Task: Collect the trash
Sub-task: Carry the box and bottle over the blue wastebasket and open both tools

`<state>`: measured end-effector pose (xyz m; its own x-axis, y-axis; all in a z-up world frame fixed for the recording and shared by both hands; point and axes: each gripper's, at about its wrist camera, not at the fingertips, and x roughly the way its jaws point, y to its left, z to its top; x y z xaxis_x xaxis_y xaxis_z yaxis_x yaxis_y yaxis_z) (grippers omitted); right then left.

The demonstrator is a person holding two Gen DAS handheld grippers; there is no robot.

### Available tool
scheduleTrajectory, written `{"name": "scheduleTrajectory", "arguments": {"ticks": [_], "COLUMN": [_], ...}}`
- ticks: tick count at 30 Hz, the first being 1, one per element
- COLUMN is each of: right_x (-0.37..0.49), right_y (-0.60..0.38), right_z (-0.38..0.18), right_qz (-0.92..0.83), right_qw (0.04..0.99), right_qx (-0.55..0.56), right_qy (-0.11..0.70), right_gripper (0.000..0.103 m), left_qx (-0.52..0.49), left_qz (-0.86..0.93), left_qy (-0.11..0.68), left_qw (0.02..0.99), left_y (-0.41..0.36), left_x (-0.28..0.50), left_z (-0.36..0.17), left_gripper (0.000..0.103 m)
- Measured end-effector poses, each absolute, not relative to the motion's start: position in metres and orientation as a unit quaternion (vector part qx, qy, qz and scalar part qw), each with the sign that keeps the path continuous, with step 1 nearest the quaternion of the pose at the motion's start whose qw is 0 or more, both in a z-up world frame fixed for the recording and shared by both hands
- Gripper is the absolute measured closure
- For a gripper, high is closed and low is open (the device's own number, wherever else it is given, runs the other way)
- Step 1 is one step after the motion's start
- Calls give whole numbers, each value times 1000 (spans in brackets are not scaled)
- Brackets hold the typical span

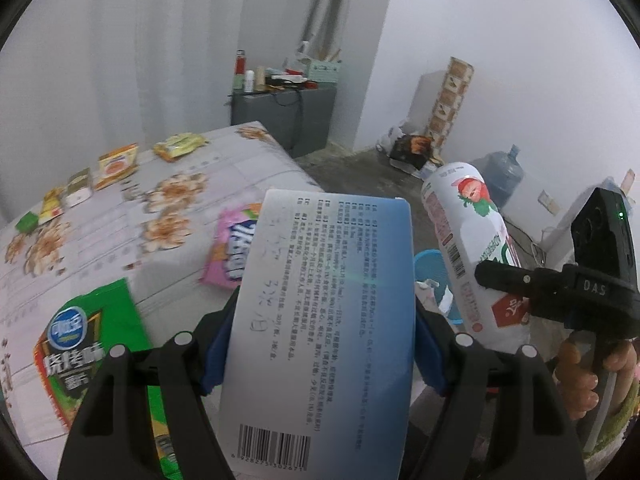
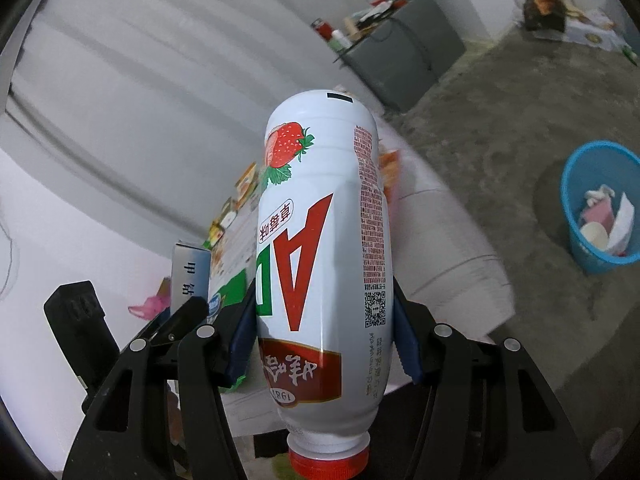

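Far left edge of table: row of small snack packets, green through yellow to orange, lined up toward the far corner. Floral cloth cover on the tabletop. Near left edge: green snack bag, lying flat, partly hidden behind the left gripper. Centre, close to the right edge: pink packet, lying flat, partly hidden behind the box.

Left gripper: blue pads clamped on both long sides of a white-and-blue box. Box upright between the fingers, printed text and barcode facing the camera, raised above the near right corner of the table.

Right of the table edge, on the concrete floor: blue basket, holding crumpled paper, a pink item and a white cup. Partly visible behind the box in the left wrist view.

Right gripper: blue pads pressed against both sides of a white strawberry-drink bottle. Bottle inverted in the grip, red cap nearest the camera, base pointing away. Held in the air beyond the right edge of the table, well apart from the basket.

Far right, left wrist view: hand wrapped around the right gripper's handle.
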<state>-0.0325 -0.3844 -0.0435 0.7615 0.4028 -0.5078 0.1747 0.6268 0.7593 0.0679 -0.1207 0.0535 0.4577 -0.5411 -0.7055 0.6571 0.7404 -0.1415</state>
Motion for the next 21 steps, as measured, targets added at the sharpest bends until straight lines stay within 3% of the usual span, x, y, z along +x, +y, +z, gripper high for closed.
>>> {"name": "scheduleTrajectory", "arguments": {"ticks": [21], "right_x": [-80], "right_y": [-460], "right_z": [-68], "right_qz": [-21], "right_qw": [816], "right_qx": [487], "right_qy": [310], "right_gripper": [47], "left_qx": [149], "left_qz": [-389], "left_qy": [349], "left_qw": [840], "left_y": [-262], "left_x": [33], "left_z": [37], "left_gripper": [30]}}
